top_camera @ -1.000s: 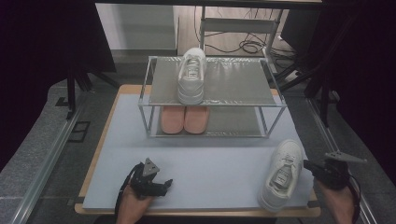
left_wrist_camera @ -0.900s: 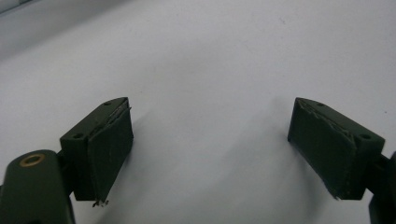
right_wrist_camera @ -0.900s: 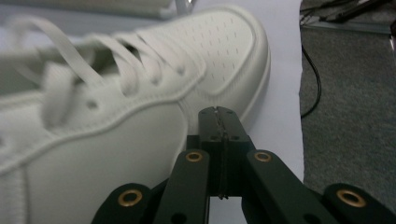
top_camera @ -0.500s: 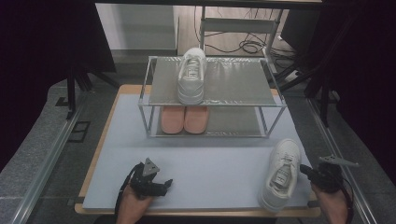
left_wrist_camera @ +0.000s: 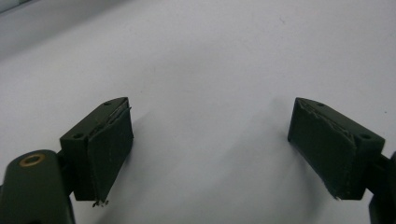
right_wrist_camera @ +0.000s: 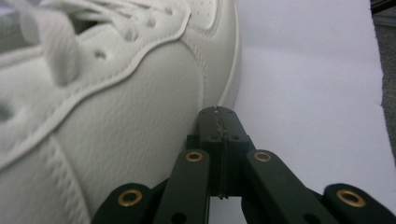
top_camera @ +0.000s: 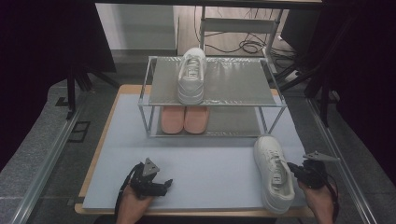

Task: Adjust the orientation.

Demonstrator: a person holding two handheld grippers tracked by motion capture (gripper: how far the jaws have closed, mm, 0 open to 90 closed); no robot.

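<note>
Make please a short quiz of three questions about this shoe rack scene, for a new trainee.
1. True or false: the right tool has its jaws pressed together beside the white shoe on the mat.
2. What stands on the lower shelf of the rack?
A. one white shoe
B. a pair of pink shoes
C. nothing
3. Fill in: the left tool has its jaws ____ above the bare mat.

Key:
1. True; nothing is between them.
2. B, the pink shoes; the other white shoe is on top.
3. open

white sneaker [top_camera: 273, 171] upright on mat
</note>
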